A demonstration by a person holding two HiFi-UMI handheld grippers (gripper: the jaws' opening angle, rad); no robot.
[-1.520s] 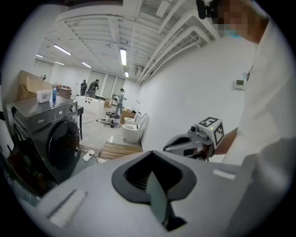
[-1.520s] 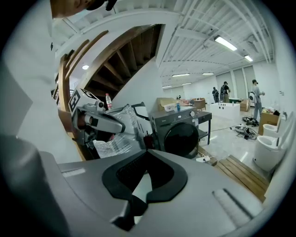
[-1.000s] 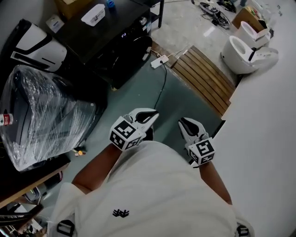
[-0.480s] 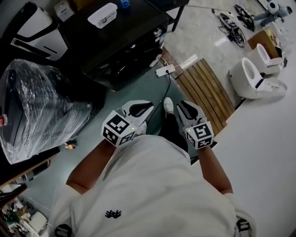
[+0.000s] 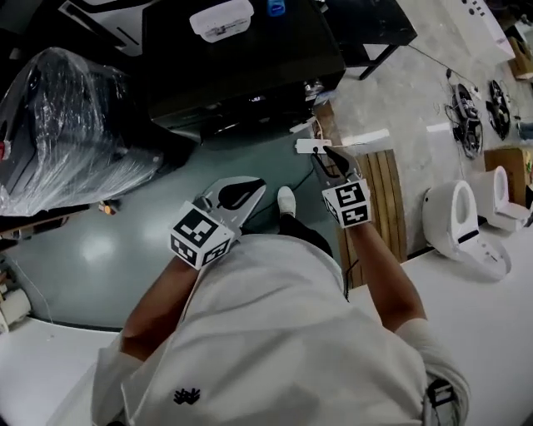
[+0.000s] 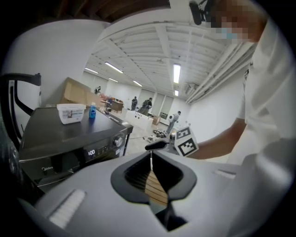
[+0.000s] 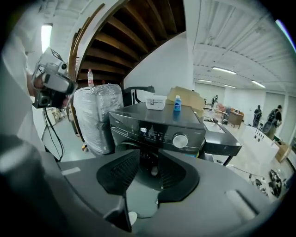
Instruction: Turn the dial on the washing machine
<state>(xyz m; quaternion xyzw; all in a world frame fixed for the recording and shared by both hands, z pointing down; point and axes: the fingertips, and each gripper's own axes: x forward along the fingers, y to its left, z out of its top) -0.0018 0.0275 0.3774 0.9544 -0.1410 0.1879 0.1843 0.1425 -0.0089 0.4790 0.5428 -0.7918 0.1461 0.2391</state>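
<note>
The black washing machine [image 5: 241, 79] stands ahead of me, and both grippers are well short of it. On its front panel the silver dial [image 7: 180, 140] sits right of the lit display [image 7: 143, 130]; the left gripper view shows the dial [image 6: 119, 140] too. My right gripper [image 5: 331, 154] reaches further forward. Its jaws [image 7: 148, 152] have just been opening and stand apart with nothing between them. My left gripper [image 5: 254, 187] hangs back, its fingertips meeting [image 6: 150, 153] on nothing.
A white tub [image 5: 221, 18] and a blue bottle [image 5: 275, 7] stand on the washer's top. A plastic-wrapped bundle [image 5: 67, 125] is to its left. A power strip [image 5: 312, 146], a cable and a wooden slat mat [image 5: 385, 200] lie on the floor to the right.
The view has swung round to face the washer. Both grippers have moved toward it, and the right one has gone further ahead than the left.
</note>
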